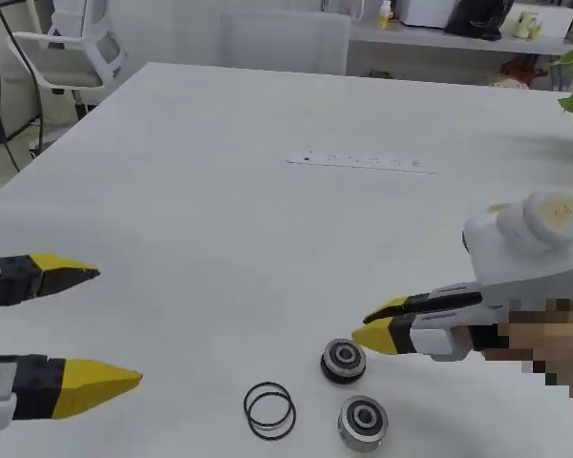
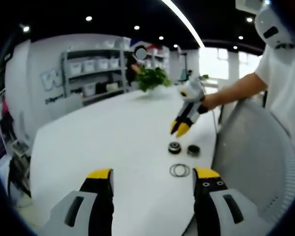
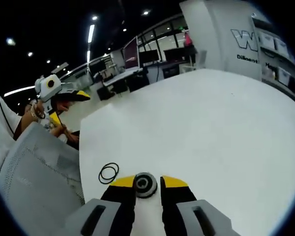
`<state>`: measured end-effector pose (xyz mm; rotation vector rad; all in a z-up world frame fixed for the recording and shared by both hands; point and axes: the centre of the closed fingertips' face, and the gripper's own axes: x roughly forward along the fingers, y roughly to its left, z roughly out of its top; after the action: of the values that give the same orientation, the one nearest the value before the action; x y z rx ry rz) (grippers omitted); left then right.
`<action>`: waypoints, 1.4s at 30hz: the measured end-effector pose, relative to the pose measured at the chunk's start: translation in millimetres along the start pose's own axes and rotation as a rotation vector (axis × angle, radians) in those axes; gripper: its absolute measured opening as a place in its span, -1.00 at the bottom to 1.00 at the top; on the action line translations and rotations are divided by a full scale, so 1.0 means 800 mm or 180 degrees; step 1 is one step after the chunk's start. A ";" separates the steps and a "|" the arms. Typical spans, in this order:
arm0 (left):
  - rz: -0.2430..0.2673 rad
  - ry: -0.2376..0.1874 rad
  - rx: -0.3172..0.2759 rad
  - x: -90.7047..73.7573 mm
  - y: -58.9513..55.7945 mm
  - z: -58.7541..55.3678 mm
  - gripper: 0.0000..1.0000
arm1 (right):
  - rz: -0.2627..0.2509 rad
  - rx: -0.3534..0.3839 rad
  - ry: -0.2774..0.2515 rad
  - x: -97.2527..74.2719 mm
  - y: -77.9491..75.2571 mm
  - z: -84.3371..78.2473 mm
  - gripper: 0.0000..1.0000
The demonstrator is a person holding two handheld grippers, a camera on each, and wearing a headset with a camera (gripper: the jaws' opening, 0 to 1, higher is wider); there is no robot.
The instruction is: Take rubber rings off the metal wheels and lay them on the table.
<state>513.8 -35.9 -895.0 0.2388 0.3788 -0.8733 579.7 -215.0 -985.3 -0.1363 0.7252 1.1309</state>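
Two small metal wheels lie flat and close together, not touching, on the white surface [image 1: 220, 191]. The dark-rimmed wheel [image 1: 344, 361] sits at the tips of the right hand-held gripper [image 1: 360, 325], framed between its yellow jaws in the right gripper view; contact cannot be told. The silver-edged wheel [image 1: 363, 421] lies nearer the surface's edge. Just beside them two thin black rubber rings [image 1: 269, 410] lie flat, overlapping.

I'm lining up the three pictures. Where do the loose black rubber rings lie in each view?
Head view: rubber rings at bottom centre.
Left gripper view: rubber rings right of centre, above the right-hand jaw.
Right gripper view: rubber rings lower left, beside the jaws.
Shared landmark: the metal wheel by the right gripper.
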 end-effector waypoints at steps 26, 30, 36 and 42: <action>-0.0701 -0.0160 0.0473 0.111 -0.030 0.078 0.26 | 0.0193 -0.0266 0.0314 0.020 0.007 -0.043 -0.53; -0.0820 -0.0199 0.0468 0.137 -0.037 0.079 0.18 | 0.0181 -0.0324 0.0298 0.020 0.007 -0.042 -0.54; -0.0981 -0.0179 0.0452 0.174 -0.052 0.073 0.07 | 0.0182 -0.0361 0.0297 0.020 0.007 -0.042 -0.55; -0.1055 -0.0123 0.0423 0.207 -0.063 0.060 -0.01 | 0.0184 -0.0394 0.0295 0.020 0.006 -0.042 -0.57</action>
<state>581.3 -199.9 -923.2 0.2858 0.3291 -1.2296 563.9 -215.3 -1019.2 -0.2752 0.7451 1.2315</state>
